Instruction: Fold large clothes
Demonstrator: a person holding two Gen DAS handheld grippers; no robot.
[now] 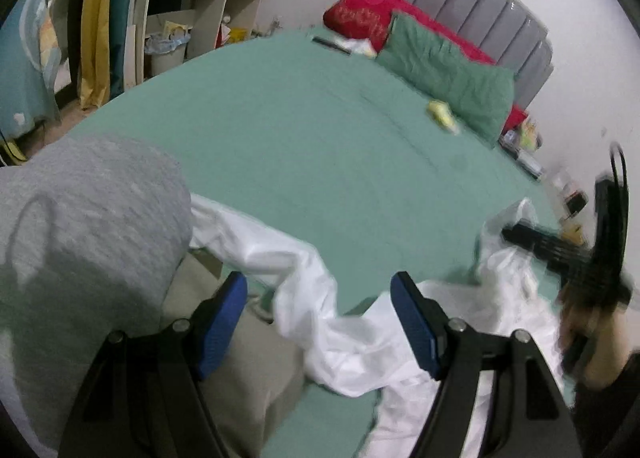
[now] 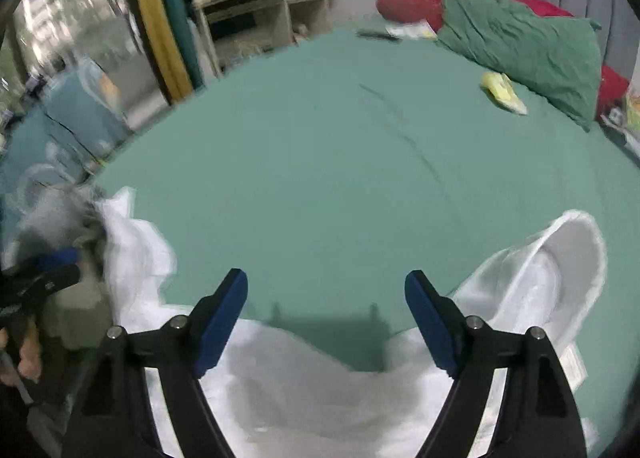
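A white garment lies crumpled at the near edge of the bed's green sheet. My left gripper hangs open and empty just above it, blue pads wide apart. In the right wrist view the same white garment spreads below my right gripper, which is open and empty, with a raised fold of the garment to its right. The right gripper also shows blurred at the right edge of the left wrist view.
A grey cloth lies at the left, over beige fabric. A green pillow and red pillow sit by the grey headboard. A small yellow item lies on the sheet. Shelves stand beyond the bed.
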